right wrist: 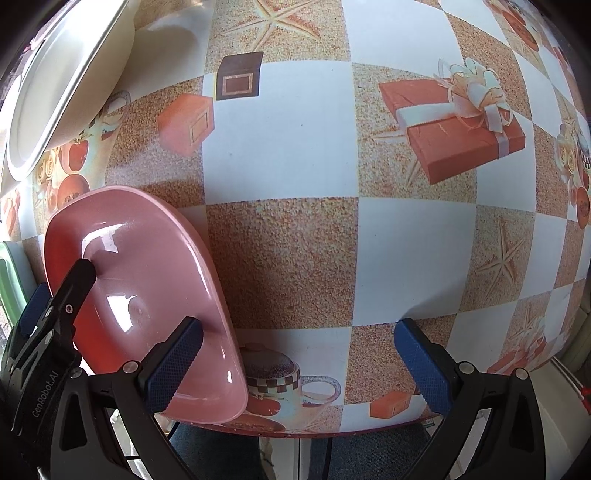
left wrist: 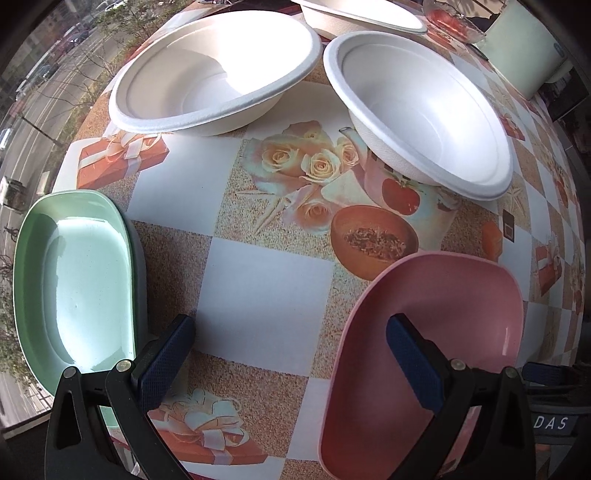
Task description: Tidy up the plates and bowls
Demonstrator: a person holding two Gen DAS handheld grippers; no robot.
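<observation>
Both tools hang over the patterned tablecloth [left wrist: 262, 291] with nothing gripped, so the sorting looks to be between picks, or not yet begun.

In the left wrist view the left gripper [left wrist: 291, 354] has its fingers spread wide. One pad sits beside the green plate [left wrist: 85, 277] at about 8 o'clock; the other overlaps the pink plate [left wrist: 454, 295] at about 4 o'clock. Whether that pad touches the pink plate's inner surface or floats above it is hard to judge through the fisheye. Two white bowls stand side by side at the far side: the left white bowl [left wrist: 218, 70] at 11 o'clock and the right white bowl [left wrist: 417, 110] at 1 o'clock, rims close but apart. A further white dish [left wrist: 369, 14] shows at the top edge.

In the right wrist view the right gripper [right wrist: 299, 362] is equally wide, empty, over bare cloth near the table's near edge. The pink plate [right wrist: 147, 295] lies at 8 o'clock, with one pad overlapping its rim and the left tool reaching into it.

The likely step is pairing like with like: pink onto green, one bowl into the other. The next move calls for choosing one rim, bringing a finger under it and one over, and closing firmly; the plates look smooth and glossy, so a shallow bite may slip.
</observation>
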